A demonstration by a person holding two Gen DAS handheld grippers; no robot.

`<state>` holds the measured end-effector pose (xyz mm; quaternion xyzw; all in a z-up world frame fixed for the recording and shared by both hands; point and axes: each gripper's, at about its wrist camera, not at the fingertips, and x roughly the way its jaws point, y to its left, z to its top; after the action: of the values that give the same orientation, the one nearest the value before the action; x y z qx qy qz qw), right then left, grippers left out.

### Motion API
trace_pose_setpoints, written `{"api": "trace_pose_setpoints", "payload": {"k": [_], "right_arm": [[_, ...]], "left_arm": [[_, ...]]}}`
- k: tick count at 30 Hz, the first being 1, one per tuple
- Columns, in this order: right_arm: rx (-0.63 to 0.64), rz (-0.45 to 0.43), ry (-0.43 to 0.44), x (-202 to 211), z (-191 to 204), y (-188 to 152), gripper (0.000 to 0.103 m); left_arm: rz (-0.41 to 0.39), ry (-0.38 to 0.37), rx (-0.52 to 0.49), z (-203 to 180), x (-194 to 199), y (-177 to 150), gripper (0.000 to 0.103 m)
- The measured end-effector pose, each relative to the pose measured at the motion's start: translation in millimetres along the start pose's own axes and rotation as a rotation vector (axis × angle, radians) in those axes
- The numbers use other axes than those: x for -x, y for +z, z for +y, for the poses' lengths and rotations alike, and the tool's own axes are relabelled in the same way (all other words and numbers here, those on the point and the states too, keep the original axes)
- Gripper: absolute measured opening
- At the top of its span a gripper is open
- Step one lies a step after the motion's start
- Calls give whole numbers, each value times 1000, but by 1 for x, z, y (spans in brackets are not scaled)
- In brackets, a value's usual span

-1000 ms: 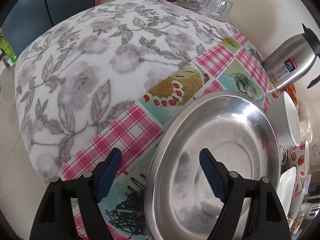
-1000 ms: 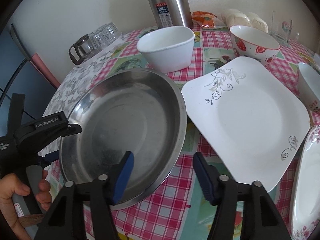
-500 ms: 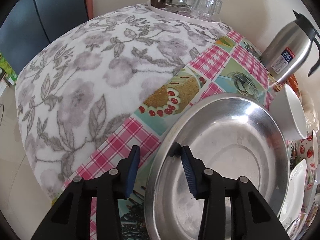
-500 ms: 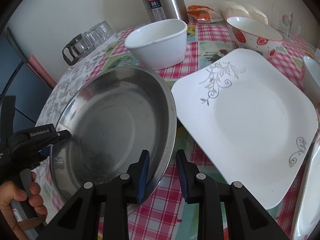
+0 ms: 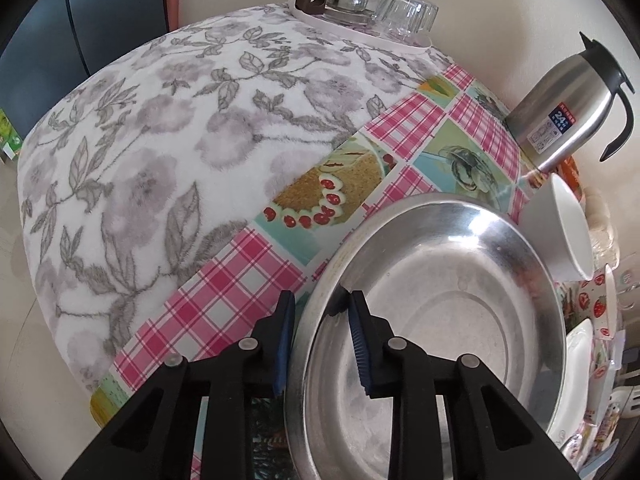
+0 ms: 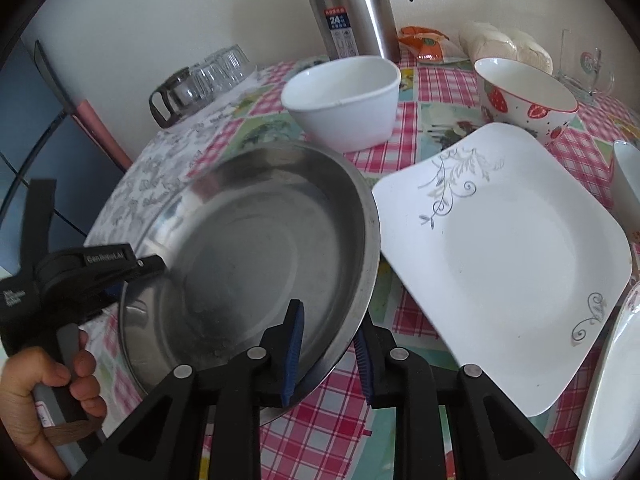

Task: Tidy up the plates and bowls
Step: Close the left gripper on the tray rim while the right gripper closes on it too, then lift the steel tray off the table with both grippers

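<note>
A large round steel plate [image 5: 432,320] [image 6: 256,264] is held by both grippers, its right side lifted off the checked tablecloth. My left gripper [image 5: 320,320] is shut on its left rim, and shows in the right wrist view [image 6: 100,268]. My right gripper [image 6: 328,344] is shut on its near right rim. A square white plate [image 6: 504,256] with a grey vine pattern lies to the right. A white bowl [image 6: 344,100] [image 5: 560,232] and a strawberry bowl [image 6: 524,96] stand behind.
A steel thermos jug [image 6: 348,8] [image 5: 568,108] stands at the back. A glass pot and upturned glasses [image 5: 364,4] [image 6: 200,84] sit on a floral cloth [image 5: 160,140] at the left. More white dishes [image 6: 612,392] lie at the right edge. Food packets [image 6: 504,48] lie by the wall.
Both grippers went from open around the steel plate's rim to shut on it. The plate's right side has risen off the table.
</note>
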<state>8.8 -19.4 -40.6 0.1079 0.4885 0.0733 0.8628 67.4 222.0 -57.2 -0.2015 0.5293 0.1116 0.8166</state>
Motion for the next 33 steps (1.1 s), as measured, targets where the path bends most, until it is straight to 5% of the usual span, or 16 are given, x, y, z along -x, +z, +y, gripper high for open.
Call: {"api": "trace_pose_setpoints", "payload": {"k": [19,33], "right_arm": [[43,-86,11,35,4,7,26],[46,-266,56,102,-4,17,26]], "left_arm": [[-89,-20,-21,-8,34,3,23],[-290,-187,-44,-31,112,-1,23]]}}
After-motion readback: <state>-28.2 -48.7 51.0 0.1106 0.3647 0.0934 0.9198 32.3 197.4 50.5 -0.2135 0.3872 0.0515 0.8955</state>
